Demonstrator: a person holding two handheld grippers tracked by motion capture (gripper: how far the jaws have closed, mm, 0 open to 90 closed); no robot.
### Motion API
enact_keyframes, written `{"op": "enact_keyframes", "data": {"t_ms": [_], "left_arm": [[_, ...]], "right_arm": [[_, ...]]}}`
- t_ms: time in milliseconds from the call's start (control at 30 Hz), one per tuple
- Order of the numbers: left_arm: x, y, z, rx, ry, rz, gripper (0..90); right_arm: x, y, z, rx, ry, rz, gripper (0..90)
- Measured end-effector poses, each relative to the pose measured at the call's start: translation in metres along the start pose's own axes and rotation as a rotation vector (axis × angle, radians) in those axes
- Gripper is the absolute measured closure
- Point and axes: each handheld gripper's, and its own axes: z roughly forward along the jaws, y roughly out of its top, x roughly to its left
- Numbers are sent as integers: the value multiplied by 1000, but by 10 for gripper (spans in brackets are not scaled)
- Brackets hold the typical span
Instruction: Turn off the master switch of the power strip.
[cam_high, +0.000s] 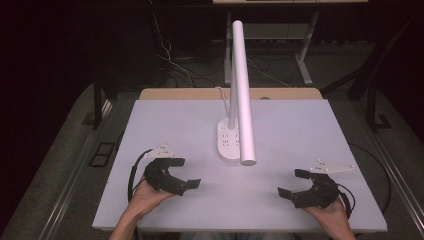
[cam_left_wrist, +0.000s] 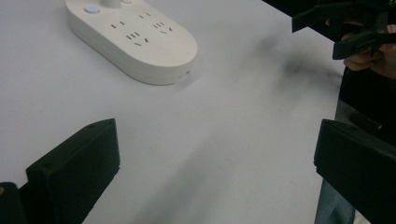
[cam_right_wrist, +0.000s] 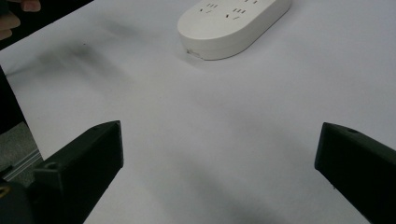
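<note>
Left claw (cam_high: 183, 172) agape, right claw (cam_high: 294, 182) agape, unlabelled power strip (cam_high: 228, 141).

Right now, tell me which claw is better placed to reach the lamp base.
Left, probably. The left claw rests open on the table, visibly nearer the lamp base than the right claw, which sits open farther out toward the table's edge.

White table (cam_high: 300, 125) sitting under bright light, dark room surrounding it, grey floor (cam_high: 60, 165) flanking it, cables (cam_high: 170, 60) trailing behind it, desk legs (cam_high: 304, 62) standing beyond.
</note>
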Motion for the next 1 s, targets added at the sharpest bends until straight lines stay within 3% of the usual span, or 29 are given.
{"op": "enact_keyframes", "data": {"t_ms": [767,1000], "left_arm": [[7,37,7,22,0,34,0],[12,44,11,27,7,27,0]], "right_arm": [[0,-1,0,9,-1,2,5],[0,-1,0,10,-1,0,5]]}}
